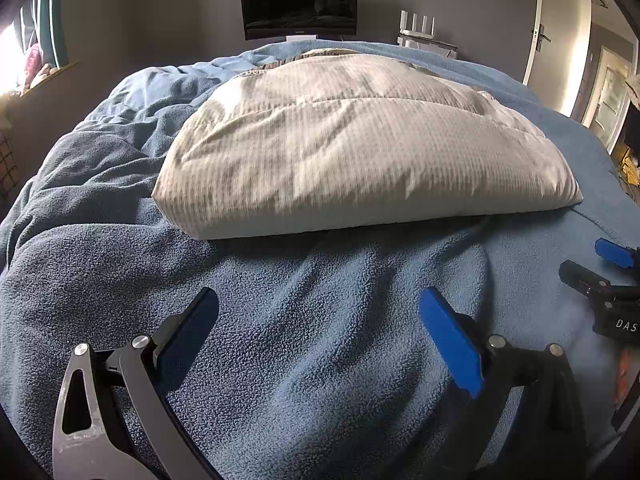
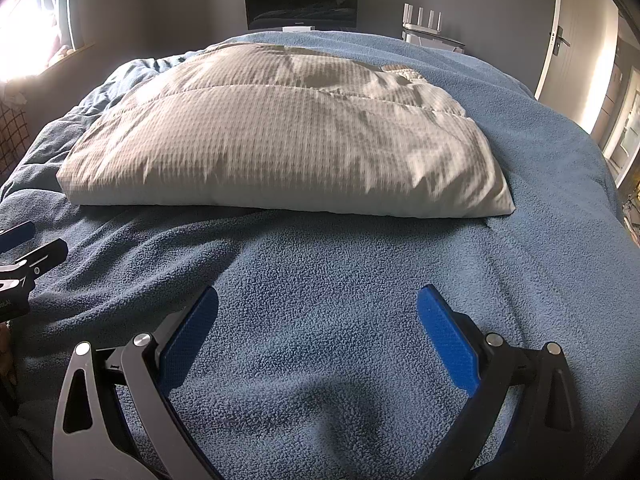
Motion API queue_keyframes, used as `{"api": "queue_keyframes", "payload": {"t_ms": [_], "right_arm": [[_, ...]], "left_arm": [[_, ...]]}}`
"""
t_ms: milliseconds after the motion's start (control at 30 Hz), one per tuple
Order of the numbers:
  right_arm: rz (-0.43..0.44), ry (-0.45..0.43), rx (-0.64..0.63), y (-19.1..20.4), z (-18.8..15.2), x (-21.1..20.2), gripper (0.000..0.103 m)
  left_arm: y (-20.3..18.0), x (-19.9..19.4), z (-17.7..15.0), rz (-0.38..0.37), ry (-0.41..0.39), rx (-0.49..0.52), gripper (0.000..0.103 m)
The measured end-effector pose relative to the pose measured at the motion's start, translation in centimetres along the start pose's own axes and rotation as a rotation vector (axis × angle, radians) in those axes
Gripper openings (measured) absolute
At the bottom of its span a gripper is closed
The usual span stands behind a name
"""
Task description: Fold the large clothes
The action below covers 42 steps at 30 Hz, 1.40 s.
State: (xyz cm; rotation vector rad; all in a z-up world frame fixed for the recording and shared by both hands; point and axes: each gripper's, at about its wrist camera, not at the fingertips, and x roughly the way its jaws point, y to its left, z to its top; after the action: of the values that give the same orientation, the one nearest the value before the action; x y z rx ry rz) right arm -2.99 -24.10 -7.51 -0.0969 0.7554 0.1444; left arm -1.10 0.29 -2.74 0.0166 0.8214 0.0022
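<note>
A cream padded garment [image 1: 360, 148] lies folded into a thick rectangle on the blue fleece blanket [image 1: 304, 320] in the middle of the bed. It also shows in the right wrist view [image 2: 280, 136]. My left gripper [image 1: 320, 304] is open and empty, just above the blanket, short of the garment's near edge. My right gripper [image 2: 318, 304] is open and empty too, over the blanket [image 2: 340, 280] near the front. The right gripper shows at the right edge of the left wrist view [image 1: 600, 272], and the left gripper at the left edge of the right wrist view [image 2: 24, 248].
A dark monitor [image 1: 300, 6] and a white router [image 1: 418, 26] stand behind the bed at the far wall. A bright window [image 2: 24, 40] is at the left. A white door [image 1: 560, 32] is at the right. The blanket bunches into folds on the left [image 1: 100, 152].
</note>
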Motion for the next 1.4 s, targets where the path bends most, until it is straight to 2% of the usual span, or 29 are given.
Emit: {"api": "queue_keyframes", "payload": {"t_ms": [1000,1400], "right_arm": [[-0.002,0.004,-0.001,0.11,-0.15,0.02,0.095],[-0.002,0.01,0.009,-0.2,-0.34,-0.01,0.095]], "left_arm": [[-0.01,0.06,-0.21,-0.005,0.002,0.013,0.097],[0.4,0.37,0.0,-0.006,0.027,0.014,0.097]]}}
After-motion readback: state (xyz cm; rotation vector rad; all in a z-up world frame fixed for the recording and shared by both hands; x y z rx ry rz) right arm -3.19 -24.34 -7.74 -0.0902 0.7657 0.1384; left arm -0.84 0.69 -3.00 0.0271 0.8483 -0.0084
